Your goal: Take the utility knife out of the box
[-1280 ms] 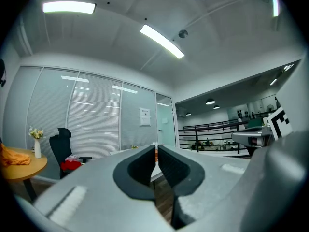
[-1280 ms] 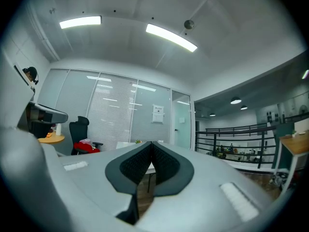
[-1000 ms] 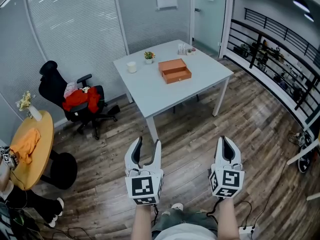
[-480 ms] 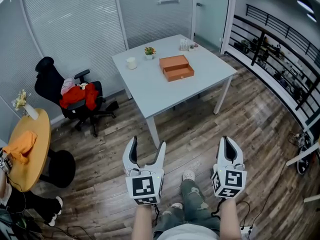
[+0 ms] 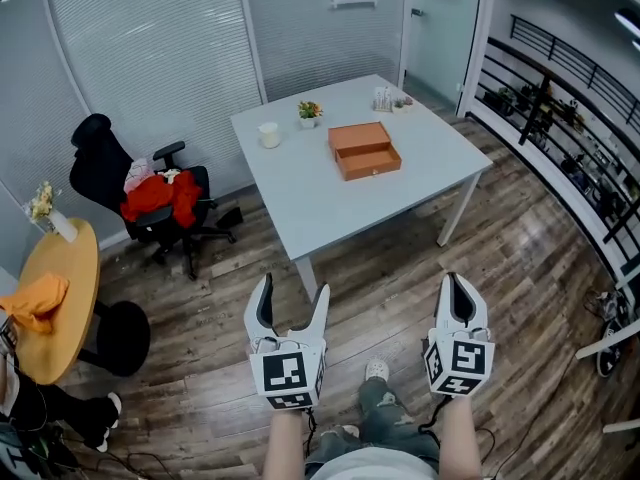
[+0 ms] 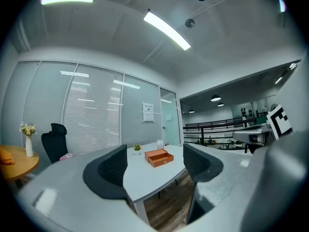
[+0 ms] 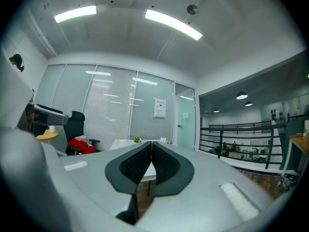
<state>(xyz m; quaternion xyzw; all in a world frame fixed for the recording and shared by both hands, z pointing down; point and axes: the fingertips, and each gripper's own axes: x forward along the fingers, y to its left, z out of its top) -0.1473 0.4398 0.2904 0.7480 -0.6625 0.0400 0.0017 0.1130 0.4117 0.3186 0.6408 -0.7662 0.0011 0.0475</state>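
Observation:
An orange-brown box (image 5: 364, 150) with a drawer front lies on the white table (image 5: 300, 183) some way ahead of me; in the left gripper view the box (image 6: 159, 157) shows small between the jaws. No utility knife is visible. My left gripper (image 5: 289, 302) is held low over the wooden floor, open and empty. My right gripper (image 5: 458, 295) hangs level with it to the right, jaws pressed together with nothing between them. Both are far short of the table.
On the table stand a white cup (image 5: 269, 135), a small potted plant (image 5: 308, 112) and small bottles (image 5: 386, 98). A black office chair with red cloth (image 5: 155, 196) stands left of it. A round wooden table (image 5: 55, 303) is at far left. A black railing (image 5: 560, 118) runs at right.
The view has shifted toward the table, which now sits slightly further right and lower in the frame. Both grippers keep their pose; a leg and white shoe show below them.

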